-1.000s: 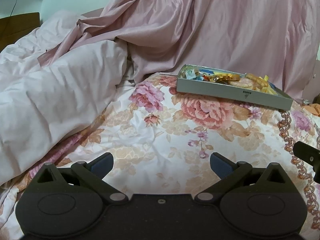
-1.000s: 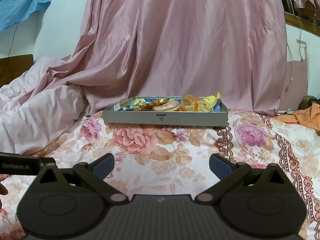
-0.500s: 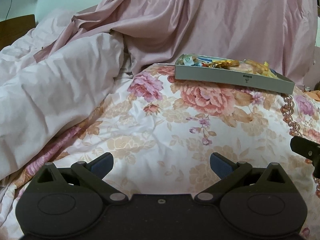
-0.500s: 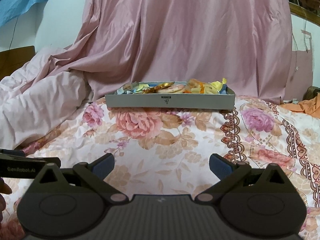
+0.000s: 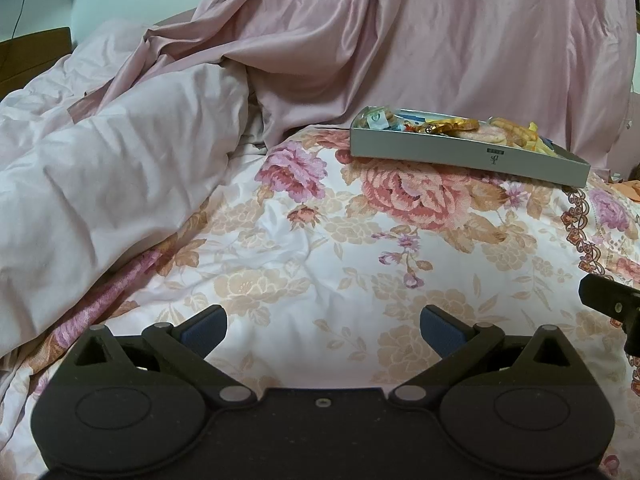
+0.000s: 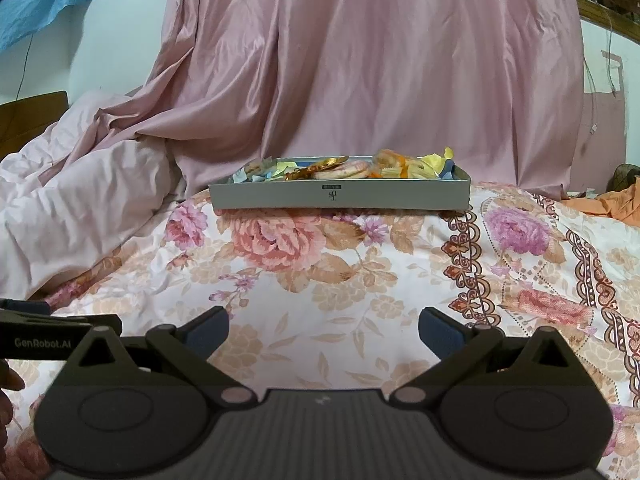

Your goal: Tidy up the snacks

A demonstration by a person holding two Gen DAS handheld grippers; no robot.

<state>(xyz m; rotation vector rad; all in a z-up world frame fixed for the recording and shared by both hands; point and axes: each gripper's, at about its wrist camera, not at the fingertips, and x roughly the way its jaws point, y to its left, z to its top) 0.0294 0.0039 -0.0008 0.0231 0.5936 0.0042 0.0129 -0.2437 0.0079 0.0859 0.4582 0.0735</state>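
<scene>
A shallow grey box [image 6: 340, 197] [image 5: 468, 156] sits on the floral bedspread, well ahead of both grippers. Wrapped snacks [image 6: 348, 168] [image 5: 452, 128] fill it: gold foil, pinkish round packs, yellow and pale blue wrappers. My right gripper [image 6: 324, 328] is open with nothing between its blue-padded fingers and points straight at the box. My left gripper [image 5: 323, 326] is open and empty too, with the box to its upper right. The left gripper's body [image 6: 44, 340] shows at the left edge of the right wrist view; part of the right gripper [image 5: 612, 302] shows at the right edge of the left wrist view.
A pale pink quilt [image 5: 100, 184] is heaped on the left. A pink satin curtain [image 6: 380, 60] hangs behind the box. Orange cloth [image 6: 616, 204] lies at the far right. The floral bedspread [image 6: 340, 280] lies between grippers and box. A hand [image 6: 6, 384] shows at lower left.
Both grippers have dropped lower over the bed, so the grey box now sits higher in each view and I see it more edge-on. Both stay open.
</scene>
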